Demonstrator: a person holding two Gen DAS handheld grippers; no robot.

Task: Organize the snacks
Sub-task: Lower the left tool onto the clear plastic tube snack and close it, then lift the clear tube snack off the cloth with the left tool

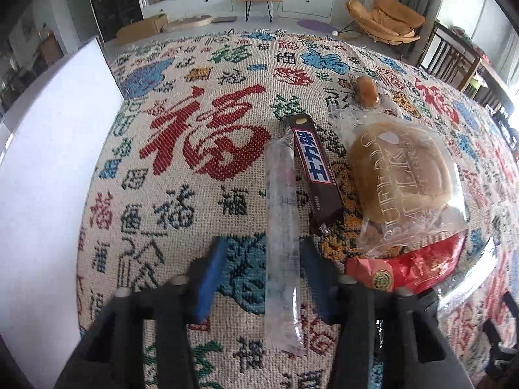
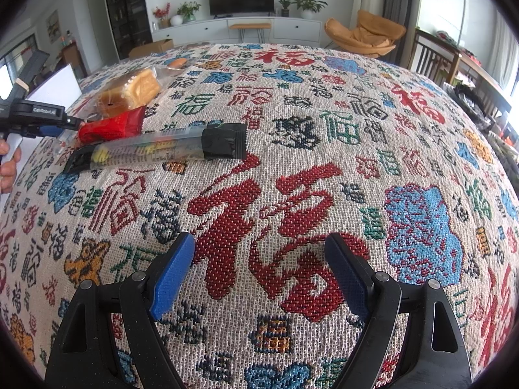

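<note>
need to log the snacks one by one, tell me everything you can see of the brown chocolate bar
The chocolate bar is a long, slim bar in a glossy dark brown wrapper, with a white panel edged in red that carries blue Chinese characters. Both ends are crimped flat and it looks sealed. It lies flat on the patterned woven cloth, label up. It sits between a long clear packet, whose far end rests against it, and the bagged bread. Nothing grips it.

Left gripper open (angled down); right gripper open.
</note>
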